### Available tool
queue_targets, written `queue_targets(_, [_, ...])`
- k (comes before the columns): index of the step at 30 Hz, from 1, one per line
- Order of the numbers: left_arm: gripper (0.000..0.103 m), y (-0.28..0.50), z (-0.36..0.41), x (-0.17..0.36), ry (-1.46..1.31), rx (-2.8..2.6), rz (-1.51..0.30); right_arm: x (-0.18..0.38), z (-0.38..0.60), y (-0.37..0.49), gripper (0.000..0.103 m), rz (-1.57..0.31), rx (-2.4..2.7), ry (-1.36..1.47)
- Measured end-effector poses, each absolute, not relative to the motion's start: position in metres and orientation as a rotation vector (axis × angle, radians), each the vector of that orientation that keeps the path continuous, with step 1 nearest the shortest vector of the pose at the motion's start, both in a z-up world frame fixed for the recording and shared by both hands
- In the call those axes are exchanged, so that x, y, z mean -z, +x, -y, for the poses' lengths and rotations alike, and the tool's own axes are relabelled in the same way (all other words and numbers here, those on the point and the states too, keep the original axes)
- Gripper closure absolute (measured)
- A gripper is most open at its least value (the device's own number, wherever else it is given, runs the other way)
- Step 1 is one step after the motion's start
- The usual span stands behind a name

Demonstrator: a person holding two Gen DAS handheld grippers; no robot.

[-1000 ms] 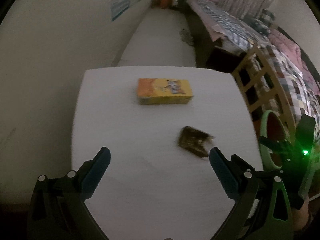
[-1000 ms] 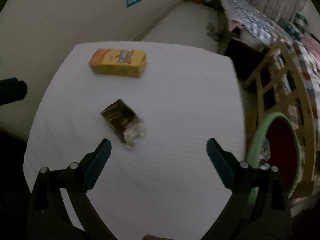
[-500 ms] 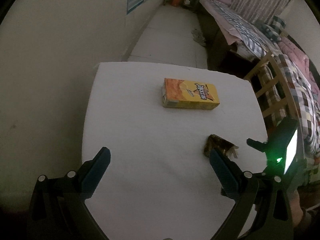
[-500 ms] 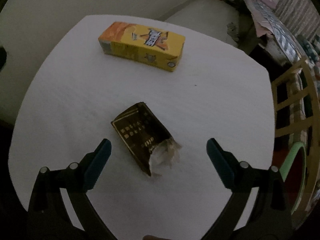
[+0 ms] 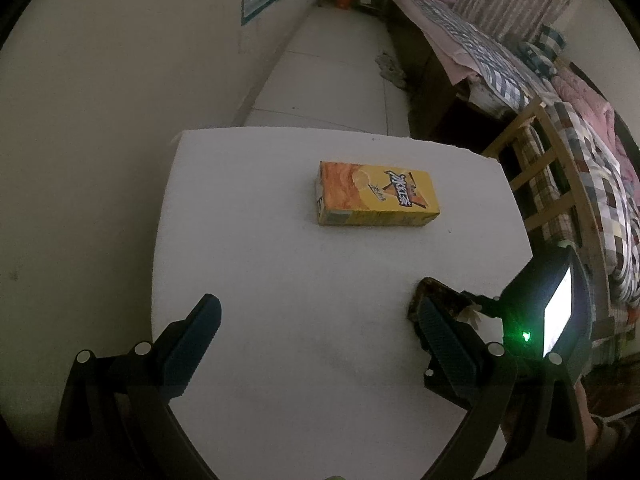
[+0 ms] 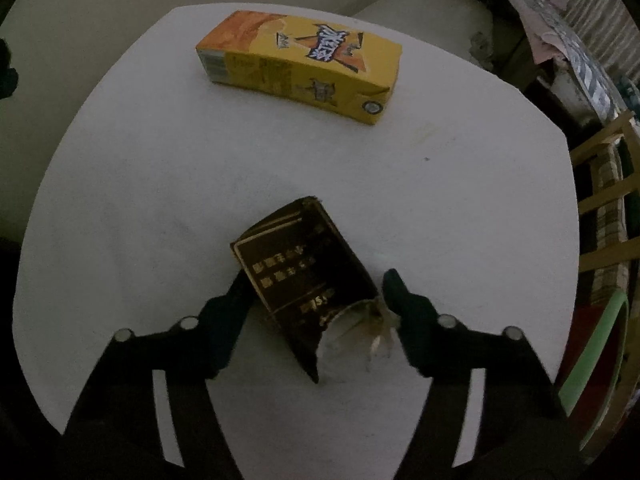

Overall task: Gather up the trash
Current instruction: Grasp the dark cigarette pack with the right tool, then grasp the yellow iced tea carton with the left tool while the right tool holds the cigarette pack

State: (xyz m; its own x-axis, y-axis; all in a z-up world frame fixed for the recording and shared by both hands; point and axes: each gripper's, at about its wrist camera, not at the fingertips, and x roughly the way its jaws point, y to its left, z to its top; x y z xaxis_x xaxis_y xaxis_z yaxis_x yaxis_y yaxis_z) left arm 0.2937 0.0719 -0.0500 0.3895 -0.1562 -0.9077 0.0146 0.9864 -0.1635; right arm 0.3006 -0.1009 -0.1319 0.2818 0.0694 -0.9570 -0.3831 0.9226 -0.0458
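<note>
Between the blue-padded fingers of the left gripper (image 5: 318, 326), seen from the left wrist, bare white table (image 5: 280, 280) is showing and nothing is being held; the jaws are standing wide apart, with the yellow snack box (image 5: 376, 194) lying well ahead of the fingertips and the torn dark packet (image 5: 440, 300) peeking out just behind the right-hand finger, where the right gripper's body with its green light is crowding in. Below the right wrist camera, the right gripper (image 6: 316, 286) is closing around that dark packet (image 6: 304, 276): the carton is lying flat between the two fingers, its ripped foil end toward the camera, the left finger appearing to be touching its edge while the right finger is sitting just beside the torn corner, so a firm hold is not yet visible. Judged from this, the pick-up of the first piece of trash is under way; the next move is calling for the squeeze to finish, then a lift toward the green-rimmed bin (image 6: 592, 364) off to the right of the fingers.
</note>
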Motion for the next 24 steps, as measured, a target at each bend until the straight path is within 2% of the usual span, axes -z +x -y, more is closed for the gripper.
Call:
queue_targets(9, [0.008,0.304,-0.068,0.051,-0.114,0.120,-1.164,0.125,0.100,0.292,0.055,-1.250,-0.302,-0.318])
queue_targets(24, [0.008,0.347,-0.033,0.063,0.073,0.197,-1.188,0.094,0.137,0.313,0.057,-1.229,-0.214,-0.269])
